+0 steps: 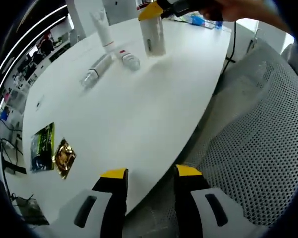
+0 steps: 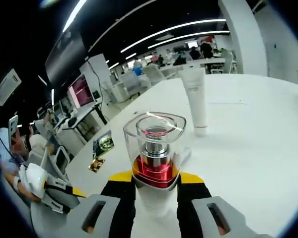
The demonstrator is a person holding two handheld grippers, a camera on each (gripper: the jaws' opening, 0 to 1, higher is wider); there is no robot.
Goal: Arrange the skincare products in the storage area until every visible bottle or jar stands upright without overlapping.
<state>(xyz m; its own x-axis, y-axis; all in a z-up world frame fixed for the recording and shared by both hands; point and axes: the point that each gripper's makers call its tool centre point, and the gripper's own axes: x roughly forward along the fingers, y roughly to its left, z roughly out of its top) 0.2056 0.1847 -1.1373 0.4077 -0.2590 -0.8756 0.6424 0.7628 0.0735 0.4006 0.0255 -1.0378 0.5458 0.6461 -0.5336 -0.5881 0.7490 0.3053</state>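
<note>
Right gripper view has the right gripper [image 2: 155,186] clamped on a white bottle with clear cap and red collar [image 2: 154,148], a white upright tube [image 2: 195,99] beyond it, its label unreadable.

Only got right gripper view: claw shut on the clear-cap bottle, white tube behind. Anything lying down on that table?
Observer: Yes. Left gripper view shows a long bottle and a short bottle on their sides, near the tube.
Operator: Left claw holding anything?
Observer: No. The left claw is open and empty, at the table edge by a mesh chair.
Operator: My bottle's base down?
Observer: Looks so. The clear-cap bottle stands upright in the right claw, base apparently on the table.
</note>
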